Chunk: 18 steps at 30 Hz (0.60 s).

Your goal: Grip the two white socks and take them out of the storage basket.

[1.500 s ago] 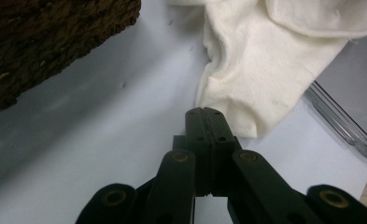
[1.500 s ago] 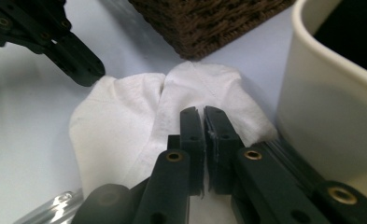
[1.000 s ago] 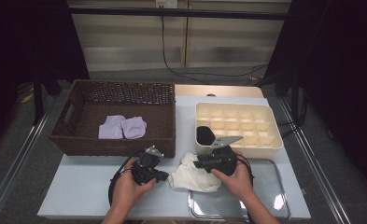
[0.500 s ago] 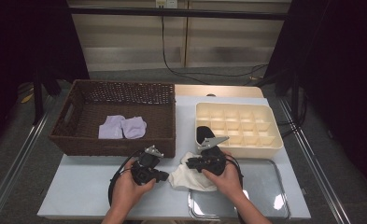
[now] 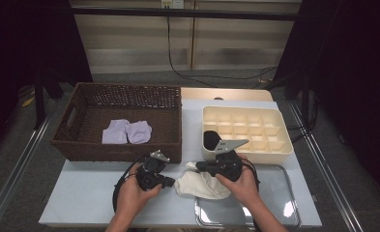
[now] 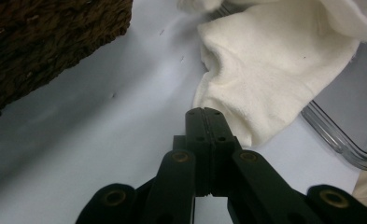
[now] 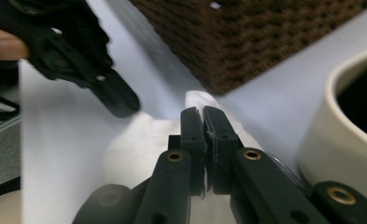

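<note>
A: Sock, cream one, lying on the table between both grippers, its right end draped over the tray rim. Left gripper has its jaws pressed together right at the sock's left edge; from its own view I can't tell if any cloth is actually caught. Right gripper has just been closing, and its jaws now pinch a fold at the top end.

B: So what's the worry?

A: I'd guess the left one has nothing. Then a lift hangs the whole sock from that one small fold and it slips out. Also the basket wall and the organizer are close, so a swinging end could snag.
</note>
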Each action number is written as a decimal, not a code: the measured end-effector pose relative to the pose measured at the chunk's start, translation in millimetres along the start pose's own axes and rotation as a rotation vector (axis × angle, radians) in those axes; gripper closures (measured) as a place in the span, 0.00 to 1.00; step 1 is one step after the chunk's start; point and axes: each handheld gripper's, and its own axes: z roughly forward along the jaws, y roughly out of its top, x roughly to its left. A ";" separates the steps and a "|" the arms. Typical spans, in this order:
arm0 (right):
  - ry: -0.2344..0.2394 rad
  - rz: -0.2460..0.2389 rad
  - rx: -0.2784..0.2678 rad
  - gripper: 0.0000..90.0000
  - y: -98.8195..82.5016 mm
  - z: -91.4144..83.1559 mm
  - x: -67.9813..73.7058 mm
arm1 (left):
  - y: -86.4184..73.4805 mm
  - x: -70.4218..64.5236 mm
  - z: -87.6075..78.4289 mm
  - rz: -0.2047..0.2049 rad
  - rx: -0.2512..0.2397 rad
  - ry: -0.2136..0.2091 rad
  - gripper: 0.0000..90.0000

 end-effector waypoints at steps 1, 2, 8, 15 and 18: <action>0.009 -0.011 -0.002 0.97 0.5 -0.1 3.1 | 0.4 0.8 -0.6 0.005 0.006 0.000 1.00; 0.024 -0.020 -0.006 0.97 0.5 0.2 6.8 | 0.4 0.8 -0.6 0.005 0.006 0.000 1.00; 0.114 -0.087 0.032 0.96 -12.7 11.3 32.0 | 0.3 1.7 0.9 -0.017 -0.001 0.000 1.00; 0.110 -0.067 0.067 0.79 -28.4 16.6 32.4 | 0.4 1.9 0.2 -0.020 -0.003 -0.003 1.00; 0.078 -0.036 0.022 0.75 -24.0 5.8 23.9 | 1.0 1.8 -2.7 -0.021 -0.006 -0.007 1.00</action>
